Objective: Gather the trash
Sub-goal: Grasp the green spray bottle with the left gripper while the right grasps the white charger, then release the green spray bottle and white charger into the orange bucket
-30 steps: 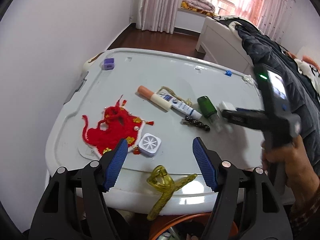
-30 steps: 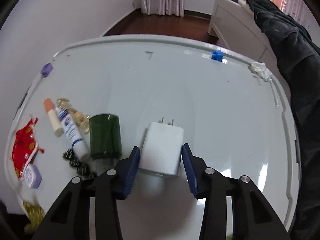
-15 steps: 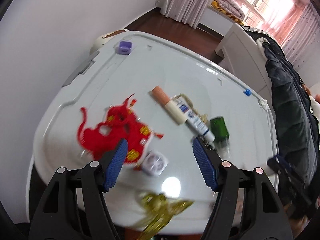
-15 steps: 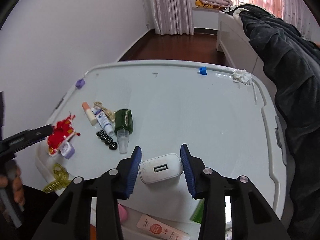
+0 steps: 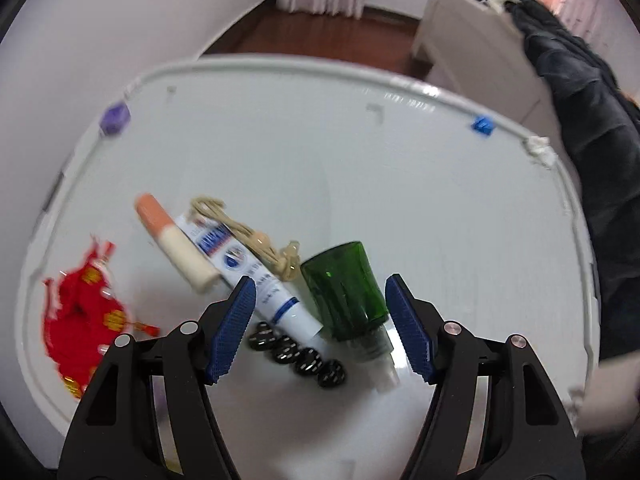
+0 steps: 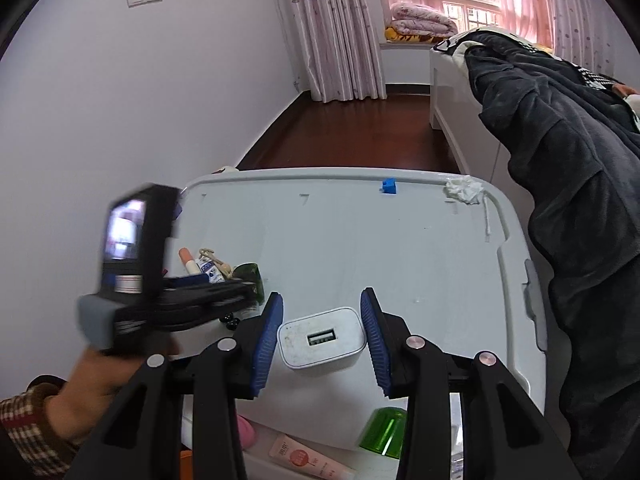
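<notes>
Gripping white charger [image 6: 322,338], right jaws closed, left jaws wide

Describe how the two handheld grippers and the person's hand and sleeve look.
Both grippers, the left gripper and the right gripper, have matte black, strutted arms with silver pivot bolts and blue ribbed finger pads. Seen from the right wrist, the left unit carries a black camera block with a lit screen and grey mount. The left hand is bare, with a brown-and-white plaid cuff.
</notes>
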